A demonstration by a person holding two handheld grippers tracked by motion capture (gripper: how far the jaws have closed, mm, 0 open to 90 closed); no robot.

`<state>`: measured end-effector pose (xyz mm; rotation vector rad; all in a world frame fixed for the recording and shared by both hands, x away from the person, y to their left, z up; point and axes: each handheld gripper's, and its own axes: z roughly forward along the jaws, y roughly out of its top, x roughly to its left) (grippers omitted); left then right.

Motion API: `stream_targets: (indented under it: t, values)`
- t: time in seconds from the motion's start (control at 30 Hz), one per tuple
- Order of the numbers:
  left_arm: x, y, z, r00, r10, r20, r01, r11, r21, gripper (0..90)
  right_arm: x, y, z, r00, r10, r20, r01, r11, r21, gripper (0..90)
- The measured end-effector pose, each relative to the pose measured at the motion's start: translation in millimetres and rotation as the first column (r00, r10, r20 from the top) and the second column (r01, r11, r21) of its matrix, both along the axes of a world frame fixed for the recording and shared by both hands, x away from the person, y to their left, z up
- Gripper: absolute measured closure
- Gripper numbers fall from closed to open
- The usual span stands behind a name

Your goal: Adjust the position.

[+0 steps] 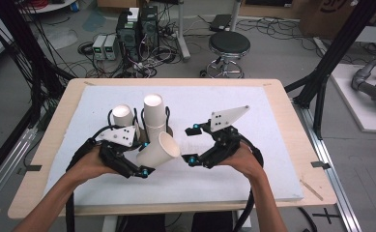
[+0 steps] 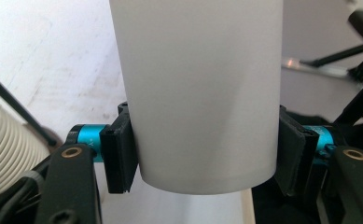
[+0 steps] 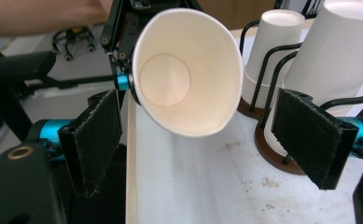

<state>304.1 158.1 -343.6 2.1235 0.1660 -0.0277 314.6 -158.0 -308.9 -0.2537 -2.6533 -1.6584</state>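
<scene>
My left gripper [image 1: 147, 157] is shut on the base of a white paper cup [image 1: 157, 150], held tilted above the white board with its mouth toward the right. In the left gripper view the black pads [image 2: 118, 158] press both sides of the cup [image 2: 198, 93]. My right gripper [image 1: 190, 144] stands open just right of the cup's mouth. In the right gripper view its gripper [image 3: 205, 140] has wide-apart pads [image 3: 95, 140], and the cup's open mouth [image 3: 188, 79] faces them a little ahead; nothing lies between them.
Two stacks of white cups [image 1: 122, 116] [image 1: 154, 113] stand in black wire holders just behind the held cup, seen again as stacks [image 3: 272, 42] [image 3: 338, 51]. A white board [image 1: 253, 169] covers the wooden table [image 1: 55, 116]. A stool [image 1: 229, 46] and computers [image 1: 137, 29] stand beyond.
</scene>
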Motion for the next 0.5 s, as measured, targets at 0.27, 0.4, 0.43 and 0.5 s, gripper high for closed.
stream_targets:
  t: [0.27, 0.4, 0.43, 0.5]
  values:
    - [0.7, 1.5, -3.4, 0.9998, 0.018, -0.001, -0.018, 0.9883, -0.151, 34.9, -0.9, -2.9, -12.8, 0.9996, -0.027, -0.013, 0.028, 0.996, 0.088, 16.8]
    - [-1.1, 1.1, -5.5, 0.9997, 0.021, 0.007, -0.02, 0.9791, -0.202, 35.0, -1.8, -4.9, -15.7, 0.9995, -0.03, -0.011, 0.031, 0.992, 0.123, 16.8]
    - [-1.7, 0.7, -6.4, 0.9996, 0.026, 0.009, -0.023, 0.9763, -0.215, 35.0, -2.5, -5.2, -16.3, 0.9995, -0.027, -0.017, 0.029, 0.99, 0.134, 16.8]
    - [-1.9, -0.2, -8.5, 0.9997, 0.023, 0.005, -0.021, 0.9706, -0.24, 35.0, -3.1, -5.8, -18.0, 0.9993, -0.026, -0.025, 0.03, 0.987, 0.155, 16.8]
